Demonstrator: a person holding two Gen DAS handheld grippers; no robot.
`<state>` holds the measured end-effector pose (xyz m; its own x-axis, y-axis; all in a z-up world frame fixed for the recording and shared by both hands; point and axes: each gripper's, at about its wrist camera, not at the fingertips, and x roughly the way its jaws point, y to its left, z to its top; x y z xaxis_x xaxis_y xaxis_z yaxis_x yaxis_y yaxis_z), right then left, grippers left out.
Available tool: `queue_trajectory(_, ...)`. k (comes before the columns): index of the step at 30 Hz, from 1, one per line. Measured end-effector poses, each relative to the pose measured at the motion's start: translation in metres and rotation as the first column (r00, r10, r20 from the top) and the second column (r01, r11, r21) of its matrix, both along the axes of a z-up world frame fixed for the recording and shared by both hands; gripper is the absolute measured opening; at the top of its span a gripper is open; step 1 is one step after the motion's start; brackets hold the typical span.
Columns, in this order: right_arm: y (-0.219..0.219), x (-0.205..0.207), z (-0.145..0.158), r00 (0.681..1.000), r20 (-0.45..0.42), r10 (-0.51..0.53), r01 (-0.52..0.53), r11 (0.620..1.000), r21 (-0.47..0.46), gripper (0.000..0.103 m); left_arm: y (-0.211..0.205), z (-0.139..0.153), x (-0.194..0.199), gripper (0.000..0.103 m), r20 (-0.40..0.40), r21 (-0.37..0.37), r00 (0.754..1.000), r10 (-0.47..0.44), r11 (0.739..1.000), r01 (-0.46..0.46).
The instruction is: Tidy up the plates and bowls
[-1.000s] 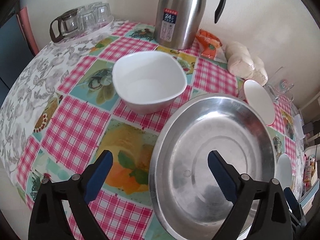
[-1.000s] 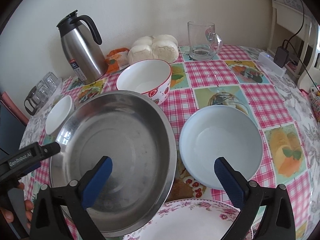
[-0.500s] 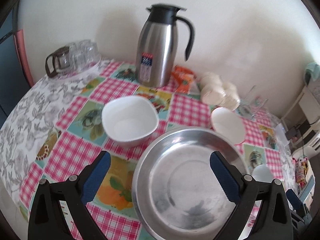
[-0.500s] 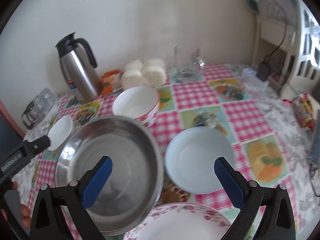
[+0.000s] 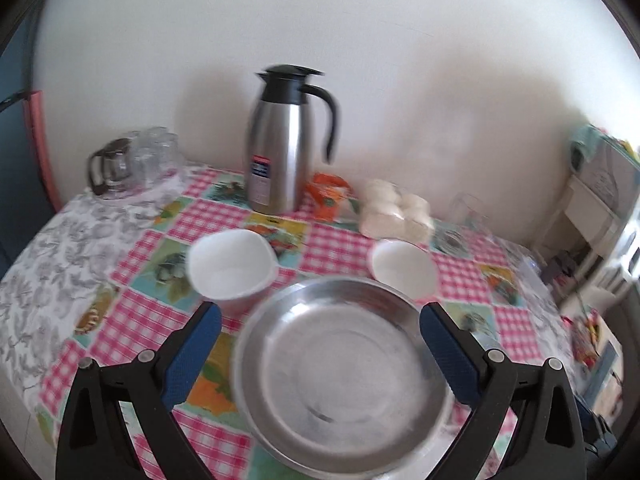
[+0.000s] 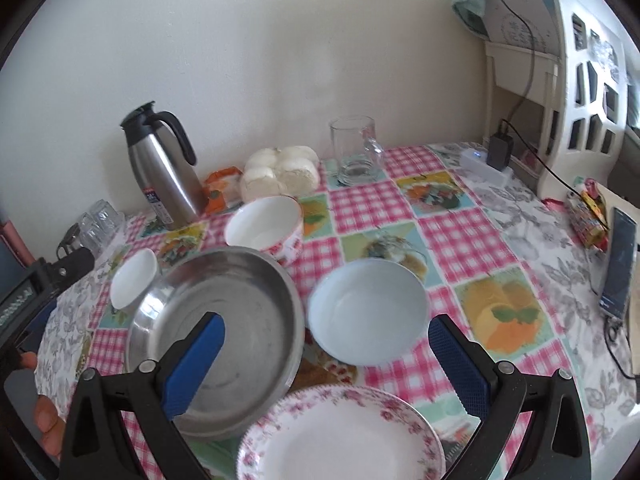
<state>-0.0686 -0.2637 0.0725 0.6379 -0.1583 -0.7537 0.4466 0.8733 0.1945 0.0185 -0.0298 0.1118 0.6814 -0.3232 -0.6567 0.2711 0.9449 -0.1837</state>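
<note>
Both spread hand-held grippers [image 5: 320, 340] [image 6: 326, 344] have pulled back; steel plate [image 5: 340, 384] below (untouched)

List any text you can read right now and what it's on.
Nothing is readable.
Label on the steel thermos jug with black handle: print too blurred.
Papers on the white shelf: faint round marking, illegible.
Small packet at the table's right edge: print too small.
Phone screen: too small.
</note>
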Motion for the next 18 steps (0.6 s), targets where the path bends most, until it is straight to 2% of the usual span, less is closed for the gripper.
queue_trajectory(8,-0.018,-0.028,-0.008,0.998,-0.057,-0.033,0.033,0.999,-0.016,0.103,-0.03,-0.013,-0.026,0.099,-0.064,-0.004,0.992,-0.104,0.995,0.104)
queue_trajectory(13,-0.029,-0.046,-0.016,0.997,-0.069,-0.039,0.04,0.999,0.015,0.103,-0.047,-0.022,-0.042,0.099,-0.113,-0.013,0.976,-0.186,0.983,0.185)
queue_trajectory(18,-0.042,-0.061,-0.024,0.993,-0.08,-0.085,0.09,0.994,0.061,0.103,-0.061,-0.028,-0.059,0.099,-0.131,0.019,0.962,-0.24,0.97,0.244)
